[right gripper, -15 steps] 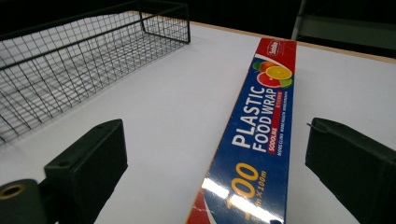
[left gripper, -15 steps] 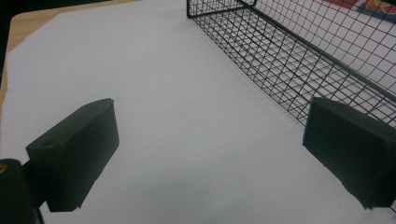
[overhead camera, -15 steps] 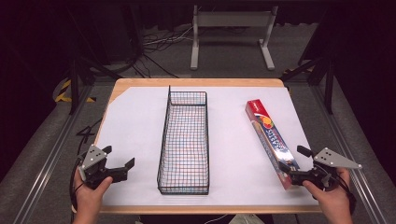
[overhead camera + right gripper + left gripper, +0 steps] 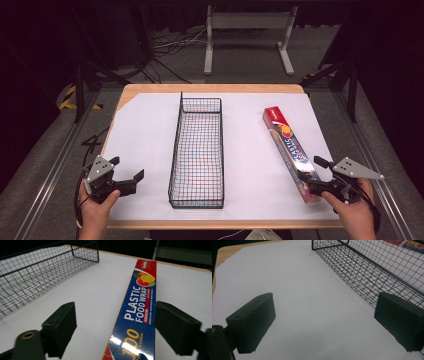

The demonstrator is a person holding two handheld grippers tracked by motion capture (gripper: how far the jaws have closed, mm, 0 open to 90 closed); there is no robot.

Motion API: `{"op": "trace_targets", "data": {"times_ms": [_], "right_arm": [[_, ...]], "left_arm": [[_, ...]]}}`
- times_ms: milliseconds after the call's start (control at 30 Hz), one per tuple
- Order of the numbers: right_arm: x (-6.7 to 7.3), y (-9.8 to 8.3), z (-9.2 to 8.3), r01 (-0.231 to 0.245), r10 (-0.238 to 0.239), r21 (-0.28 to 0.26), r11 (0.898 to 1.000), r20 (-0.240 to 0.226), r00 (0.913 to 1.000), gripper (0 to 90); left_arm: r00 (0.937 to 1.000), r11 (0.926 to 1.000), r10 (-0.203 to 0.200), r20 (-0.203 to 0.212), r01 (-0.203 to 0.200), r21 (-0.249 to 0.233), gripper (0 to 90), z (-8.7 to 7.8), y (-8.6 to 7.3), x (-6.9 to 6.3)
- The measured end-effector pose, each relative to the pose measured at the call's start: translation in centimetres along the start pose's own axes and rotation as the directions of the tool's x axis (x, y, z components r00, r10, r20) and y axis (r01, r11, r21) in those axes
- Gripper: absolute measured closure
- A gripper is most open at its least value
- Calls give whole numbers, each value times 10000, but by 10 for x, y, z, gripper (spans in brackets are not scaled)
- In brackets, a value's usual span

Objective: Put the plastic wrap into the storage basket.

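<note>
Plastic-wrap box point(image 4: 290, 150), long and narrow, lies flat on my white-covered table point(image 4: 145, 135); its near end sits between the spread fingers point(image 4: 60, 327) of my right gripper point(image 4: 311, 176), closer to the right-hand finger, and I cannot tell whether either pad touches it. Well to the left of those fingers stands a black wire basket point(image 4: 197, 150). My left gripper point(image 4: 127, 172) hovers with fingers point(image 4: 252, 322) spread over bare cover, the basket's wall just beyond its right-hand finger.

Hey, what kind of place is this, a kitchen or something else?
Probably a lab or recording studio, not a kitchen: dark surroundings, a table covered in white, loose cables on the floor behind it, and metal rails alongside.
</note>
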State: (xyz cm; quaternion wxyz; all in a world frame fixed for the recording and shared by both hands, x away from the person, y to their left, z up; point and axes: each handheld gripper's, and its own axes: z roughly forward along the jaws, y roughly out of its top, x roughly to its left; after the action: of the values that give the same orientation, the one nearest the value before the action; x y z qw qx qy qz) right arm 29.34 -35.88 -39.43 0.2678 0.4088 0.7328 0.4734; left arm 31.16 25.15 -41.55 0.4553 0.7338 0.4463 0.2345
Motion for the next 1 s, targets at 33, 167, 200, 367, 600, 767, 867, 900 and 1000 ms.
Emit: {"op": "trace_targets", "data": {"times_ms": [33, 167, 200, 367, 600, 767, 867, 900, 1000], "right_arm": [[1, 2, 1, 27, -27, 203, 9998, 14, 10000, 219], [0, 12, 7, 180, -172, 524, 9985, -152, 9997, 301], [-1, 16, 9, 156, -137, 718, 9973, -266, 9996, 301], [-5, 35, 21, 234, -213, 1511, 9882, -154, 9997, 285], [-7, 54, 34, -332, 280, 2114, 9768, 276, 9992, 282], [-17, 67, 50, -311, 259, 2458, 9688, 242, 9994, 280], [-21, 74, 59, -244, 197, 2634, 9644, 205, 9996, 272], [-22, 78, 62, -148, 73, 2693, 9629, 289, 9996, 271], [-23, 88, 68, -18, -116, 2842, 9588, 454, 9989, 265]], "left_arm": [[10000, 10000, 66, -55, -66, 44, 40, 1, 0, -1], [9999, 9999, 109, -100, -109, 74, 39, 1, 0, -1], [9999, 9999, 112, -118, -111, 73, 39, 1, 0, -1], [9999, 10000, -30, -125, 30, 62, 38, 0, -1, 0], [9997, 9999, 7, -238, -4, 126, 38, 0, -2, 1], [9997, 9999, -55, -236, 58, 112, 39, 0, -1, 3], [9994, 9998, -42, -337, 48, 189, 39, 0, -1, 3], [9992, 9997, -114, -371, 123, 218, 39, 1, -2, 3], [9992, 9994, -124, -384, 136, 311, 39, 2, -2, 4]]}}
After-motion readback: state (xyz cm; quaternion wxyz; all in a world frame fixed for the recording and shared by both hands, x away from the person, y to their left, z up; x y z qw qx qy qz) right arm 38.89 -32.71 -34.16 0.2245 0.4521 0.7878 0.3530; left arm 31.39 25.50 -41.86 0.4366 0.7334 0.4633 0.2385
